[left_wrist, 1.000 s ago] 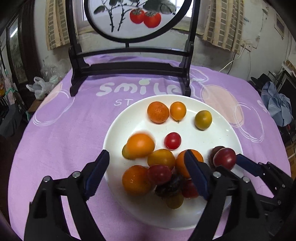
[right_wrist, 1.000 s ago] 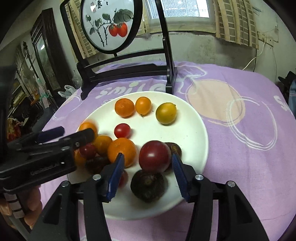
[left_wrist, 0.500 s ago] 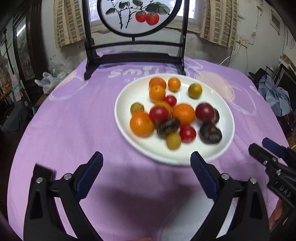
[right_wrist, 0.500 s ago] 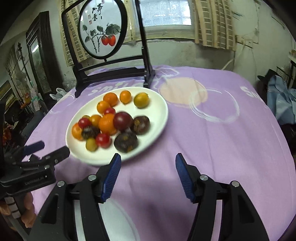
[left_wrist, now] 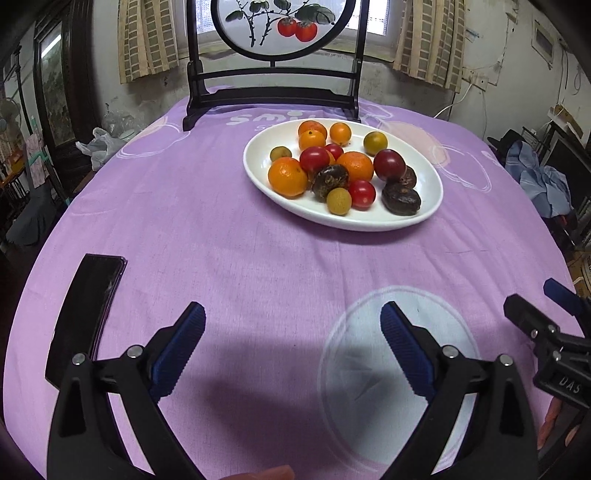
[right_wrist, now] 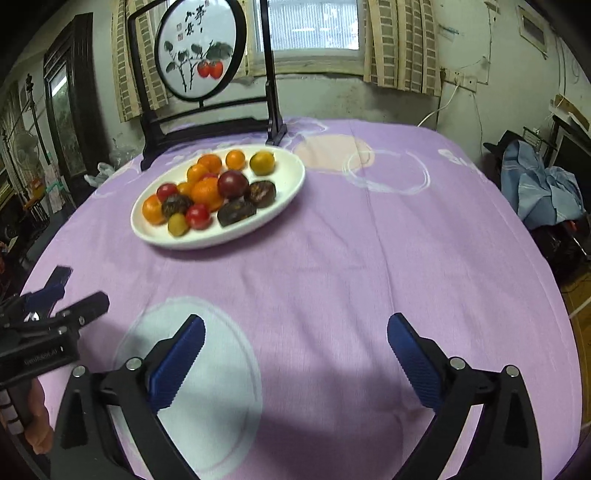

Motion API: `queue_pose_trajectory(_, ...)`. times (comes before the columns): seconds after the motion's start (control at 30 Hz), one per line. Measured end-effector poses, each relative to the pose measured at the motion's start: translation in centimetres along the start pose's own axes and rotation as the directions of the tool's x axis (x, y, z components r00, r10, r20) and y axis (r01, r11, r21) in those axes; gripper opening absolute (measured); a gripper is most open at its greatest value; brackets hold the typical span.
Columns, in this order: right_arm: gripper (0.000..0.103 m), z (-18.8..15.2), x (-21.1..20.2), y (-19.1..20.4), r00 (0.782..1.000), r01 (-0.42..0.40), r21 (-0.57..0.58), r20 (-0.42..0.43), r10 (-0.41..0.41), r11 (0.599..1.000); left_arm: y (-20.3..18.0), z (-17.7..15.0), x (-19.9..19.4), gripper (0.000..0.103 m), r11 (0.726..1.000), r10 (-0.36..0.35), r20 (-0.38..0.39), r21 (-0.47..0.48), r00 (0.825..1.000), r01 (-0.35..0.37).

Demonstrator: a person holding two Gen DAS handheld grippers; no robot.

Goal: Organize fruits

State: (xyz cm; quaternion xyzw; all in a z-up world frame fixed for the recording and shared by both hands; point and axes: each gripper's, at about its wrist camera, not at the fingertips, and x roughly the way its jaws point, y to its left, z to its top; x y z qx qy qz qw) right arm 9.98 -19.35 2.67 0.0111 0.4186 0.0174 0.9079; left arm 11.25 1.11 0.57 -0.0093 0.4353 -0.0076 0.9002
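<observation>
From the left wrist view, the left tongs (left_wrist: 291,336) hang released over bare purple cloth near the front edge of the bench (left_wrist: 221,229), nothing between the blue pads. The white plate (left_wrist: 428,214) of fruits (left_wrist: 332,170) sits toward the far edge, just in front of a dark wooden stand holding a round painted screen (left_wrist: 284,26) of red fruit on a branch. White lettering on the cloth behind the plate reads "smi", the rest hidden. Only this view shows a black flat slab (left_wrist: 88,310) near the left edge, and "DAS" on the other tool at the right. From the right wrist view, the right tongs (right_wrist: 295,350) are opening wide over the cloth with nothing between them. The plate (right_wrist: 291,184) lies toward the far left corner. Here the screen (right_wrist: 199,48) shows painted characters, too small to read, and the left tool's label is blurred.
</observation>
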Motion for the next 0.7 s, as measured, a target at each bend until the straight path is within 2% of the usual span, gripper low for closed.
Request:
queue_pose_trajectory(0.13,0.1,-1.1,0.3,-0.2,1.0,0.006,-0.007,-0.024,-0.006,1.0,-0.1,-0.4,-0.2,0.093,1.0,0.014,0.007,0.007,1.0,-0.014)
queue_pose_trajectory(0.3,0.1,-1.8,1.0,-1.0,0.999,-0.009,0.035,-0.046,0.011,0.999,0.1,-0.7,-0.9,0.093,1.0,0.022,0.052,-0.014,0.998,-0.021)
queue_pose_trajectory(0.53,0.1,-2.6,1.5,-1.5,0.997,-0.035,0.048,-0.067,0.038,0.998,-0.2,-0.9,-0.1,0.096,1.0,-0.006,0.03,0.006,1.0,0.006)
queue_pose_trajectory(0.7,0.1,-3.2,1.8,-1.2,0.996,-0.022,0.022,-0.087,0.024,0.999,0.0,-1.2,0.8,0.096,1.0,0.024,0.009,-0.016,1.0,-0.024)
